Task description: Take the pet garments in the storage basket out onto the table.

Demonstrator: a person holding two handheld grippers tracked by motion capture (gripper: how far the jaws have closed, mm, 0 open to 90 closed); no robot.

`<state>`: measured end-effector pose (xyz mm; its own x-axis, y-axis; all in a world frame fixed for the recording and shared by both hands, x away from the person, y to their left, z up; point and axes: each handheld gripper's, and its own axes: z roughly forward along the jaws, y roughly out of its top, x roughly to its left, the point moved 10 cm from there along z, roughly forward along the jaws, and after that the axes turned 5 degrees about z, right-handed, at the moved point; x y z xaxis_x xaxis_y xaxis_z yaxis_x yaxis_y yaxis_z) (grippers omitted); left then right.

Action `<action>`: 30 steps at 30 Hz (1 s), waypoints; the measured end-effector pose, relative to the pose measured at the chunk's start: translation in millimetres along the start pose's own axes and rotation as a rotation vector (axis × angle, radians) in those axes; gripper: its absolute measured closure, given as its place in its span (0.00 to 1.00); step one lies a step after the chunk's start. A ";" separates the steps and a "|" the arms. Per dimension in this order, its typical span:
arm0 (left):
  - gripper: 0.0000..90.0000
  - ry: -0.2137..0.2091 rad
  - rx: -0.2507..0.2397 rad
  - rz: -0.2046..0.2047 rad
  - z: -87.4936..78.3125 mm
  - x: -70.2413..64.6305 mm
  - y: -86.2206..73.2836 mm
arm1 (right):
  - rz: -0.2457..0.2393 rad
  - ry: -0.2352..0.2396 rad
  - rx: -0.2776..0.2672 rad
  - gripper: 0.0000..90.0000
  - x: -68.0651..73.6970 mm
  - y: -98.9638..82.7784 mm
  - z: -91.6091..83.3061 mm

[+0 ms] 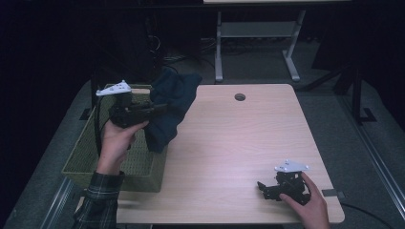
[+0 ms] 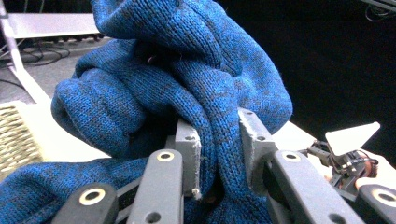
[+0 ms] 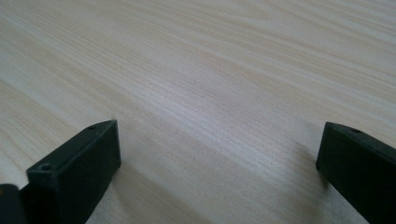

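At upper left of the high view, our left gripper (image 1: pixel 160 108) pinches the blue knit sweater (image 1: pixel 173 106) in its jaws, hanging between wicker basket (image 1: pixel 86 160) and bench (image 1: pixel 239 152); our right gripper (image 1: pixel 262 187), jaws spread, rests at lower right.

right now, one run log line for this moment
left gripper: shut on blue sweater, lifted beside basket | right gripper: open, low over table

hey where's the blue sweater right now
In the high view the blue sweater hangs at the table's left edge, pinched in the left claw above the green basket.
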<state>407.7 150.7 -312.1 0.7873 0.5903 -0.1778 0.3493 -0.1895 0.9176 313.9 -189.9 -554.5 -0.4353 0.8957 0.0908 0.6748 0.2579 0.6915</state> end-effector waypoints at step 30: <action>0.80 -0.120 0.068 0.099 84.0 -48.2 -6.3 | -0.003 -0.001 -0.001 0.00 -0.3 0.1 0.0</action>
<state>410.3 57.6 -339.2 0.8733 0.4688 -0.1328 0.2976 -0.2974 0.9072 314.1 -190.1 -554.4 -0.4370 0.8952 0.0881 0.6729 0.2603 0.6924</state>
